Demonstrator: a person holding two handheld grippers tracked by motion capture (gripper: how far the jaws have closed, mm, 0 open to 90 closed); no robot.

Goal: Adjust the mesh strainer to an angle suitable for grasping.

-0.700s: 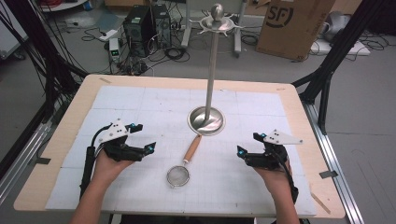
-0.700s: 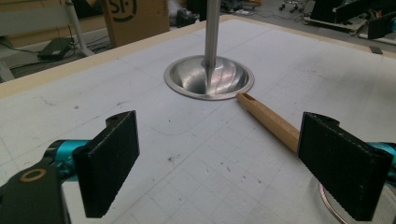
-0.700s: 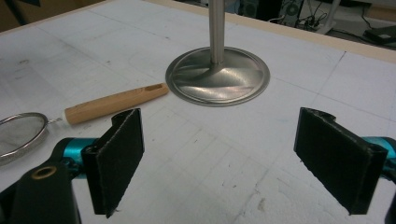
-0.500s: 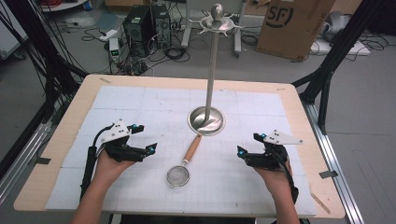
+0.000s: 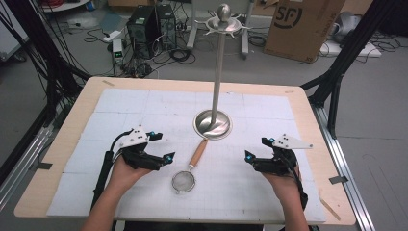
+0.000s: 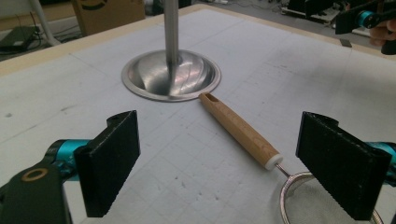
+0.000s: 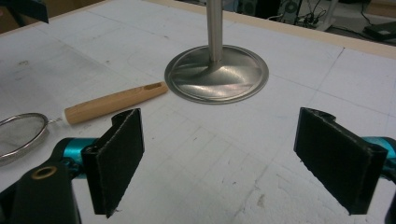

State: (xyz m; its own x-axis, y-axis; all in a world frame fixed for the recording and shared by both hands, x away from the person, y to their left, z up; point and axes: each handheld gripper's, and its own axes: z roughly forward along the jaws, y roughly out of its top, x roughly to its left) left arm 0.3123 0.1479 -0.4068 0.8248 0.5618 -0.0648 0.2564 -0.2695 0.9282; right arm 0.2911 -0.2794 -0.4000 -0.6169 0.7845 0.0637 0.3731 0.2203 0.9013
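Two sets of fingers gape wide with nothing between them as we hold the left gripper (image 5: 161, 154) and right gripper (image 5: 256, 153) above the tabletop (image 5: 120, 103). Between them lies the strainer (image 5: 190, 167), its wooden handle touching the stand (image 5: 213, 122).

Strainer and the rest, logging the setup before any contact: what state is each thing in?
Strainer: flat on the mat, untouched, wooden handle toward the stand.
Stand: upright, hooks bare.
Left gripper: open, holding nothing.
Right gripper: open, holding nothing.
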